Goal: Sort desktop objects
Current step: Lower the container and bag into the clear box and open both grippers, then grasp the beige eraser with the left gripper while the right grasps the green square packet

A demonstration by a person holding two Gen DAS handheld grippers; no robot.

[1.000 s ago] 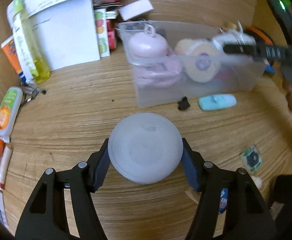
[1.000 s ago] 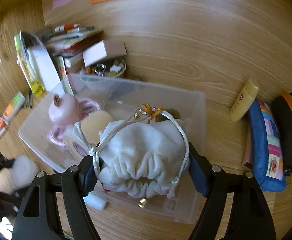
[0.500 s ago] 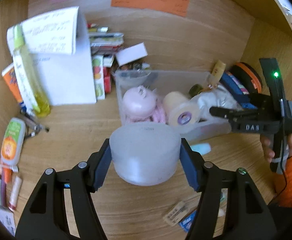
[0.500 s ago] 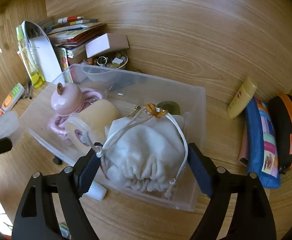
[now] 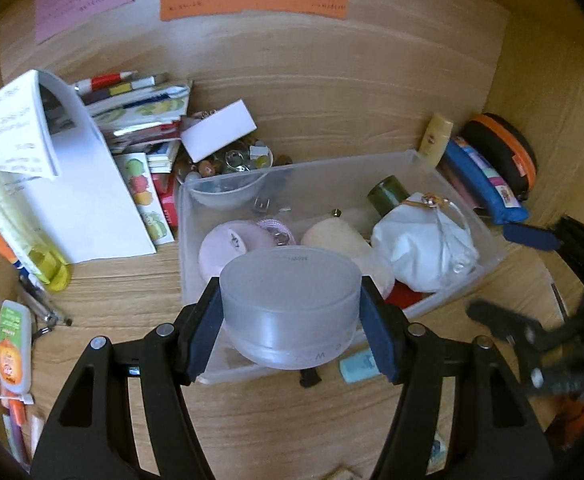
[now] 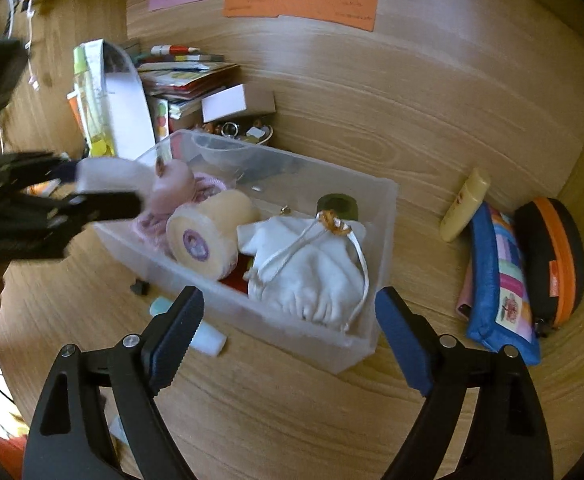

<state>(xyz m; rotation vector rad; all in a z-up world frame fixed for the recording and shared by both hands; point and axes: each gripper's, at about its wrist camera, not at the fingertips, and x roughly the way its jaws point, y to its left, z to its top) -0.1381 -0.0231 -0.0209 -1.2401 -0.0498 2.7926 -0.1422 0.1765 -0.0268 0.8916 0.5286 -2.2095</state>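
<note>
My left gripper (image 5: pixel 290 312) is shut on a round frosted plastic jar (image 5: pixel 290 304) and holds it in the air over the near edge of the clear plastic bin (image 5: pixel 304 168). The bin holds a pink round case (image 5: pixel 228 244), a cream tape roll (image 6: pixel 208 236), a dark green bottle (image 6: pixel 338 206) and a white drawstring pouch (image 6: pixel 312 272). My right gripper (image 6: pixel 288 328) is open and empty, just in front of the bin's near wall (image 6: pixel 288 330), with the pouch lying free inside. The left gripper with the jar shows blurred at the left of the right wrist view (image 6: pixel 92 188).
Books, a white box (image 5: pixel 218 130) and a bowl of trinkets (image 5: pixel 232 160) stand behind the bin. A yellow tube (image 6: pixel 464 206), a blue pouch (image 6: pixel 500 276) and an orange-black case (image 6: pixel 552 264) lie at the right. A light-blue item (image 5: pixel 358 366) and a black clip (image 5: pixel 310 378) lie before the bin.
My right gripper opened, left the white pouch in the bin and pulled back. My left gripper lifted the jar off the desk and carried it toward the bin.
</note>
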